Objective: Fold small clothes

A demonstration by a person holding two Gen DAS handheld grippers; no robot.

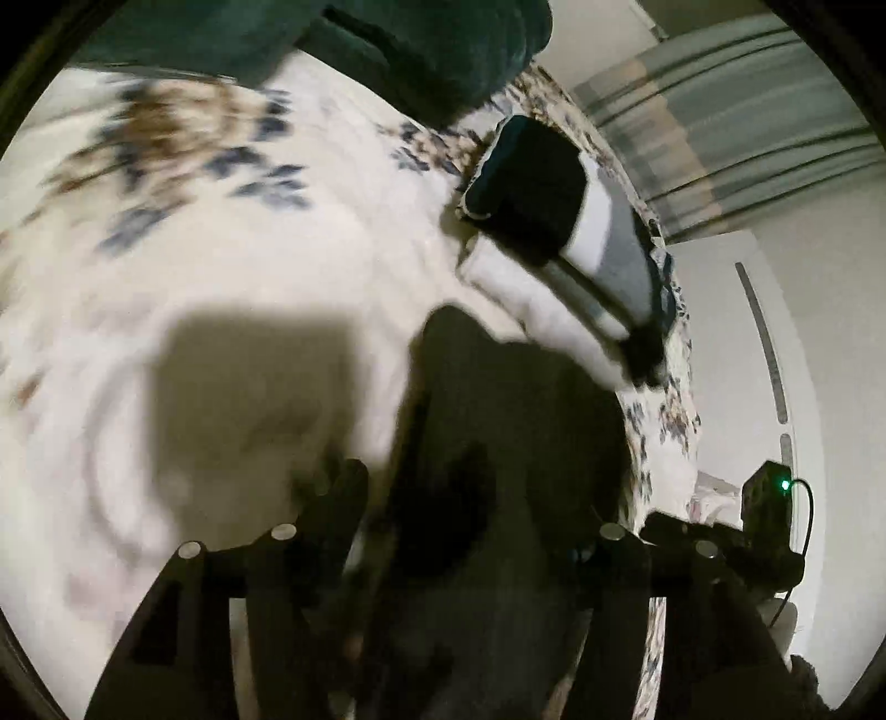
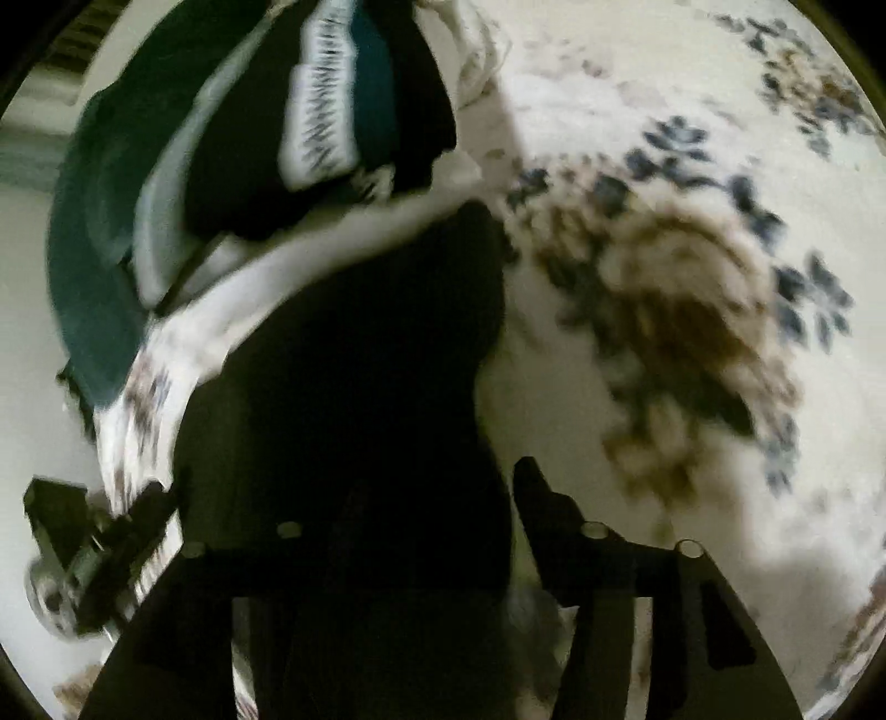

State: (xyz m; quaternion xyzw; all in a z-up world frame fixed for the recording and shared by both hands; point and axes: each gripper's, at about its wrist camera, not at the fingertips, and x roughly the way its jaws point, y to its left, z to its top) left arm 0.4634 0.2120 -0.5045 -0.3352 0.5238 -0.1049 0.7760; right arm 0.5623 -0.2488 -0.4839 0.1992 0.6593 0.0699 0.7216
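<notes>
A black garment (image 1: 498, 421) lies on the white floral bed sheet (image 1: 232, 232), blurred in both views. My left gripper (image 1: 476, 498) is open and straddles the garment; its left finger (image 1: 343, 487) sits just off the cloth's edge, and its right finger is hidden by the cloth. In the right wrist view the same black garment (image 2: 343, 387) fills the middle. My right gripper (image 2: 398, 487) is open over it; the right finger (image 2: 531, 487) stands beside the cloth and the left finger is hidden. A stack of folded clothes (image 1: 554, 210) lies just beyond.
The stack (image 2: 332, 111) holds black, white and grey pieces on a white folded cloth (image 1: 531, 310). A teal garment (image 1: 387, 44) lies at the far side. The bed's edge (image 1: 670, 432), a striped curtain (image 1: 747, 111) and a white wall (image 1: 736, 343) are to the right.
</notes>
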